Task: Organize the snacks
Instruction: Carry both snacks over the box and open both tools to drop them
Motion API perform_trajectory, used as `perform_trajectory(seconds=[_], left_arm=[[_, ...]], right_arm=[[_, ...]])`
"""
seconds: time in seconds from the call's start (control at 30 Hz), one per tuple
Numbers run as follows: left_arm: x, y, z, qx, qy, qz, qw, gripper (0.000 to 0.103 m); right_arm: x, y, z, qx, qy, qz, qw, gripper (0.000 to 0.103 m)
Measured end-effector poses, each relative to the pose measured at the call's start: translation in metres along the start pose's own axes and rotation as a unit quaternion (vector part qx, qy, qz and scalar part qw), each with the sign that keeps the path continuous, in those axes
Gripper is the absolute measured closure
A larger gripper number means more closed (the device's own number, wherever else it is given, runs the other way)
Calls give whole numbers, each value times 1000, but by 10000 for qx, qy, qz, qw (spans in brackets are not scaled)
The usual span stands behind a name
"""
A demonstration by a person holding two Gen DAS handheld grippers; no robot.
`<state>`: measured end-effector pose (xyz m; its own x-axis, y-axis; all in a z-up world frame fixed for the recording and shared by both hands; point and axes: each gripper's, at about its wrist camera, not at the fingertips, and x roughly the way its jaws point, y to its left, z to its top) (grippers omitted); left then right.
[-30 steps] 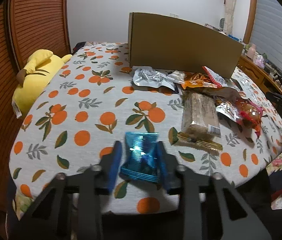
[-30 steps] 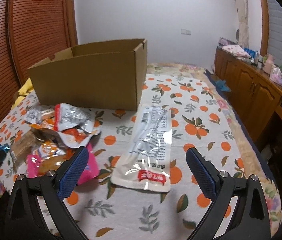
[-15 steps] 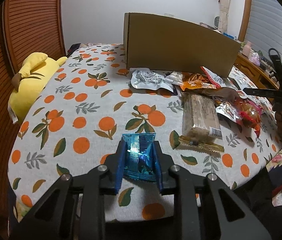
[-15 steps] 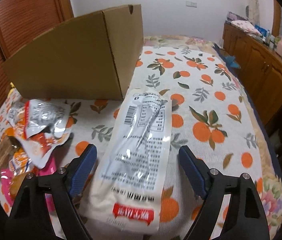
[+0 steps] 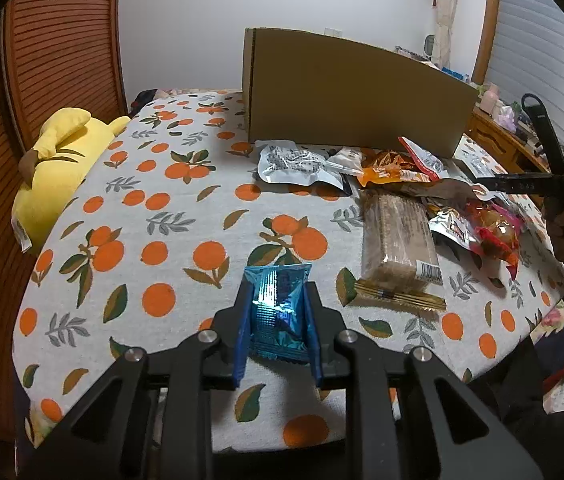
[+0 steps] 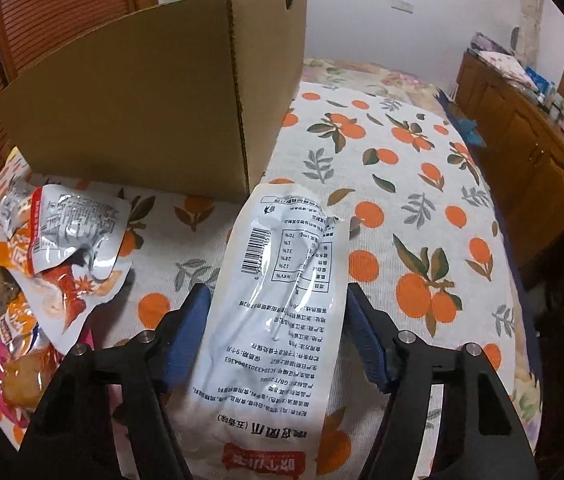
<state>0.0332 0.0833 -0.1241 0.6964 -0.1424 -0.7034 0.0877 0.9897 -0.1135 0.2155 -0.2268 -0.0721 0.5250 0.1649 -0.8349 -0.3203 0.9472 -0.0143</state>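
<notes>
On the orange-print tablecloth (image 5: 169, 216), my left gripper (image 5: 277, 292) is shut on a small blue foil snack packet (image 5: 279, 316); both blue pads press its sides and the foil bulges between them. A long white snack bag (image 6: 282, 280), printed side up with a barcode, lies lengthwise between the jaws of my right gripper (image 6: 277, 292). Those jaws are closing. The pads stand at the bag's edges without squeezing it. An open cardboard box (image 6: 141, 112) stands just behind the bag and also shows as the cardboard box (image 5: 354, 96) in the left wrist view.
A heap of loose snack packets (image 5: 402, 172) and a wafer pack (image 5: 398, 240) lie in front of the box. A yellow plush toy (image 5: 57, 168) rests at the left edge by the wooden wall. A wooden cabinet (image 6: 530, 152) runs along the right.
My left jaws closed in onto the blue packet. My right gripper moved forward and down over the white bag, and its jaws narrowed from wide apart to the bag's edges.
</notes>
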Motion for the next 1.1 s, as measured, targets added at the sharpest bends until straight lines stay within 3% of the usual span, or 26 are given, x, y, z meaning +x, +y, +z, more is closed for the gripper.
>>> perform_trajectory(seconds=[0.2, 0.6, 1.1], left_arm=[[-8, 0, 3, 2, -122, -40, 9999, 82], [-23, -7, 18, 34, -372, -169, 9992, 81], [-41, -28, 94, 354, -969, -406, 9938, 81]], right_arm=[[-7, -6, -6, 69, -54, 82, 9999, 46], [-35, -7, -16, 184, -451, 217, 9986, 48], [-104, 7, 10, -6, -1286, 431, 9908, 48]])
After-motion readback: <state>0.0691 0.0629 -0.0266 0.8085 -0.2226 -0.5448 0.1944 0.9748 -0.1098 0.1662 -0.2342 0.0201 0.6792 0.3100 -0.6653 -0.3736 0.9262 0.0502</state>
